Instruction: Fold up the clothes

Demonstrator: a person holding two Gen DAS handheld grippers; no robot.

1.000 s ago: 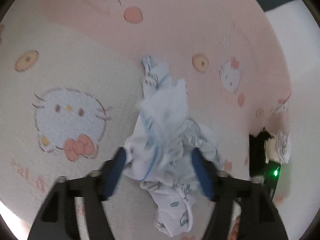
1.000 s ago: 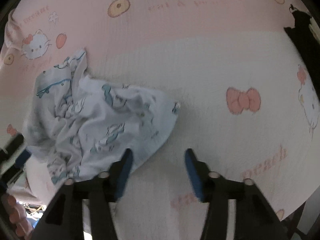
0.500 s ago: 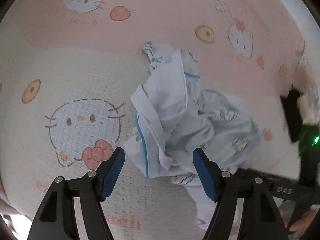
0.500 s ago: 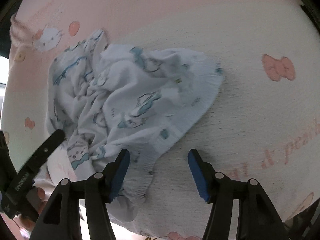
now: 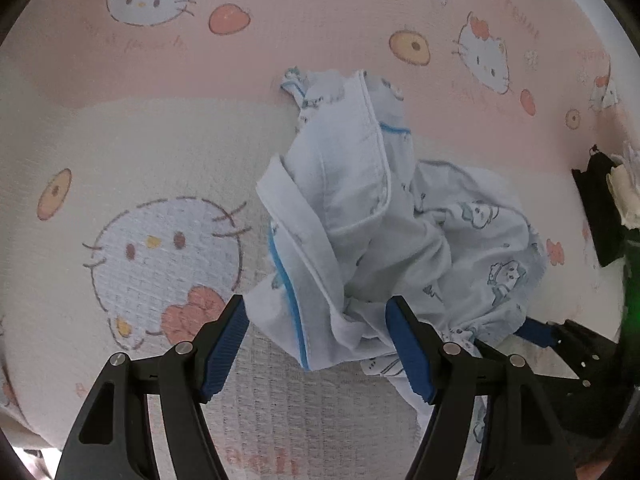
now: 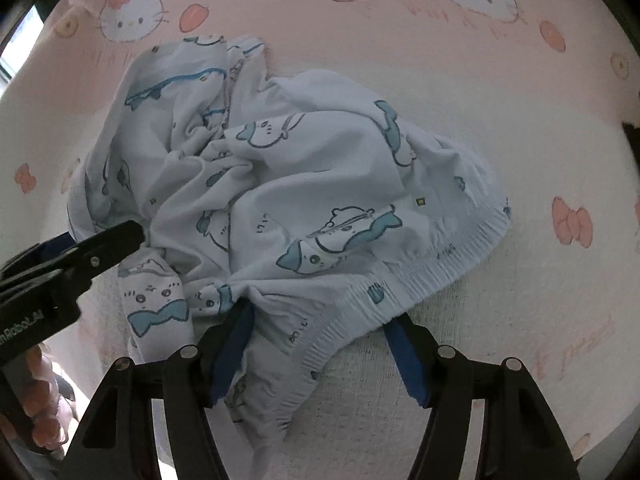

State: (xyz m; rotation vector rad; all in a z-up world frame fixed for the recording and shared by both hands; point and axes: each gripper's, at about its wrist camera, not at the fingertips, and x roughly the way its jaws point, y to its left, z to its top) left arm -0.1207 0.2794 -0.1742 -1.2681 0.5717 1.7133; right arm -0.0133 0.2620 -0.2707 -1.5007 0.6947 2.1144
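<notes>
The little garment (image 5: 384, 232) lay all crumpled on the pink blanket (image 5: 132, 152). No fold was made yet. My left gripper (image 5: 316, 344) was spread wide, grabbing nothing. My right gripper (image 6: 320, 354) was opening around the waistband.

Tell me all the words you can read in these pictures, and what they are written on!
"mRobot.AI", cut off at the picture's edge: white letters on the black body of the left gripper, in the right wrist view.
Pink cursive words on the cat-print blanket: too faint and blurred to read for certain.
Tiny dark marks on the crumpled light-blue garment: too small to read.
No numbers or signs.
</notes>
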